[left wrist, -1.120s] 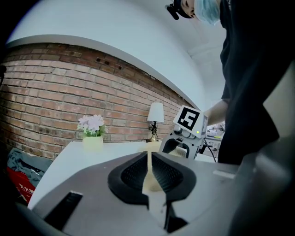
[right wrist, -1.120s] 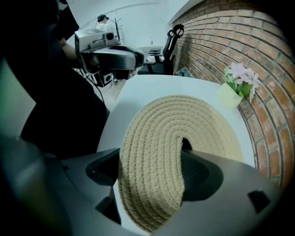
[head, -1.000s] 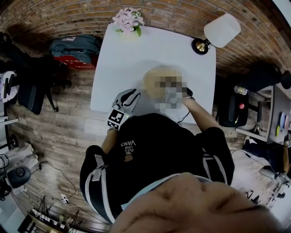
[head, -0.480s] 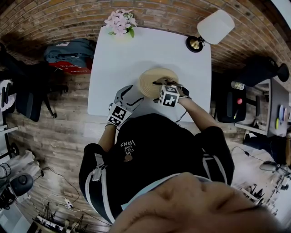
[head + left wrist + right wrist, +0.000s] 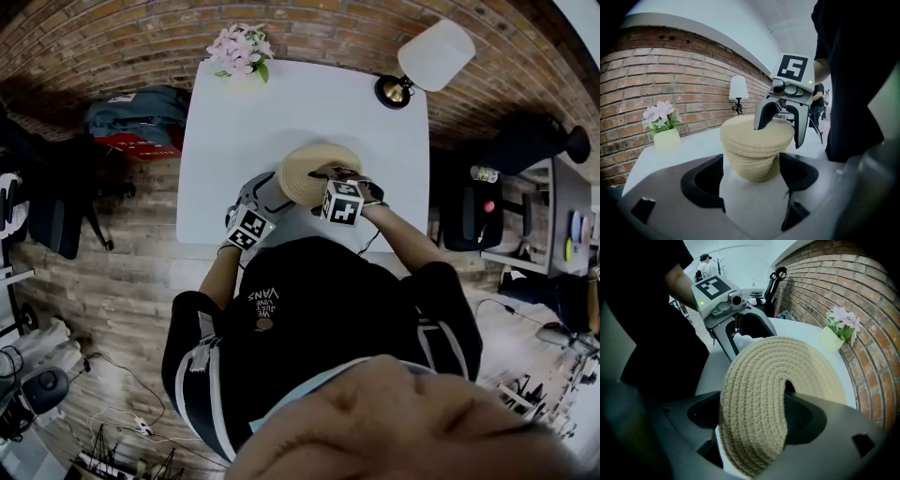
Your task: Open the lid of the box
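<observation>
1. Box lid [image 5: 787,380]: coiled rope, so prob light, soft & floppy. Rough enough not to slip, and not fragile imo. It bends where it's pinched.
2. Best hold = the rim, w/ the body steadied lower down, bc a basket this light will likely tag along.
3. The right gripper [image 5: 750,423] is clamped on a fold at the lid's edge.
4. The left gripper [image 5: 752,180] has its jaws opening, spread wide. The woven box [image 5: 754,161] sits between them, pads not pressing afaict.
5. Box is on the white table [image 5: 281,103], well apart from the flower pot [image 5: 239,52], near the table edge opposite it.
6. Contents: can't tell, lid covers the top.
</observation>
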{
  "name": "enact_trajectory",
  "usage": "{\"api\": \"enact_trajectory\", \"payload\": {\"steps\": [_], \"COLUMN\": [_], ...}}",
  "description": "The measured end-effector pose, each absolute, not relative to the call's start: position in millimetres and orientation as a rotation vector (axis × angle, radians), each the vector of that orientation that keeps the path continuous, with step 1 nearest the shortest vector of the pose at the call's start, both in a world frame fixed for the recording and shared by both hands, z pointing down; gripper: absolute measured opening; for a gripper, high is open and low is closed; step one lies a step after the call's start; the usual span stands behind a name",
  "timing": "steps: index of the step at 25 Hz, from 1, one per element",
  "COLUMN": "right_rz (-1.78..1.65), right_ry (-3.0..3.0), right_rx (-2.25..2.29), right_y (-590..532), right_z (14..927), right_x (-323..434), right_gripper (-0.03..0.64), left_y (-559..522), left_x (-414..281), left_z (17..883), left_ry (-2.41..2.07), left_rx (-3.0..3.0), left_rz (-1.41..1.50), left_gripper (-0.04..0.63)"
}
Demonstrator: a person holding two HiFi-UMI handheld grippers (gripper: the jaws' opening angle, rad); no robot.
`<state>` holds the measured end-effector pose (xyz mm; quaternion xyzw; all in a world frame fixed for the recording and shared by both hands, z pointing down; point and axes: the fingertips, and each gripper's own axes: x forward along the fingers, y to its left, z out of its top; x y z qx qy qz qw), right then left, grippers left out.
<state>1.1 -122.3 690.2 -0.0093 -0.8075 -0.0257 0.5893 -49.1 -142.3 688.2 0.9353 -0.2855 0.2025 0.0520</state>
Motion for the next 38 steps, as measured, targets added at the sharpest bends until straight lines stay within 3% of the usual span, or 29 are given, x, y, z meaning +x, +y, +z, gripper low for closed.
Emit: {"api": "enact_trajectory", "payload": {"steps": [38], "right_rz": [-0.001], "right_ry": [-2.114], "right_rx": [0.154], "right_y": [-140], "right_z": [649], "right_x": [-7], "right_gripper": [0.354], "left_y": [-150], "left_x": [-34], "left_z": [701], "left_ry": [-0.785], "left_rx": [2.838], "left_rz": [0.674], "left_gripper": [0.367]}}
